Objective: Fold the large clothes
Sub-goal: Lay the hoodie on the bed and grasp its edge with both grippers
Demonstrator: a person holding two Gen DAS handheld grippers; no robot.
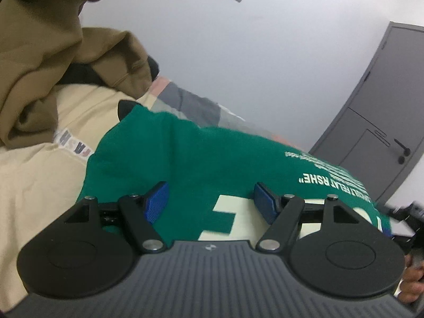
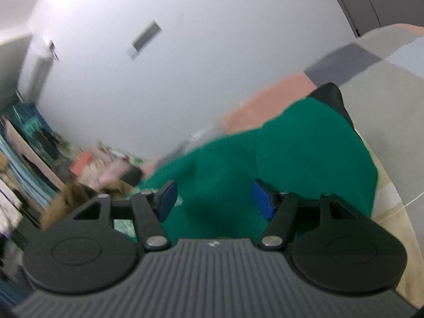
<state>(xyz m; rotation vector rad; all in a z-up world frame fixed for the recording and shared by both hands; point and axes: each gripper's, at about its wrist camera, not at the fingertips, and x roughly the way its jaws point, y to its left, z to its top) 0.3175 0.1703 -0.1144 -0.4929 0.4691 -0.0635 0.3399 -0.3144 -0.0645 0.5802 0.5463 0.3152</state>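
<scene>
A green sweatshirt (image 1: pixel 190 153) with white lettering lies spread on the bed, its black collar (image 1: pixel 127 107) at the far end. My left gripper (image 1: pixel 211 188) hovers low over it, blue pads (image 1: pixel 157 201) wide apart, open, with only flat cloth and a large white letter (image 1: pixel 225 217) showing between them. In the blurred right wrist view the same green sweatshirt (image 2: pixel 304 145) fills the middle, its black collar (image 2: pixel 331 95) at the top. My right gripper (image 2: pixel 214 185) is open just above the cloth, and neither pad presses on it.
A beige garment (image 1: pixel 39 185) with coloured letters lies left of the green one, and a brown hoodie (image 1: pixel 34 66) is heaped above it. The patchwork bedspread (image 2: pixel 384 66) runs to the white wall. There is a grey door (image 1: pixel 376 132) at right, cluttered shelves (image 2: pixel 39 159) at left, and a hand (image 1: pixel 410 278) at the lower right.
</scene>
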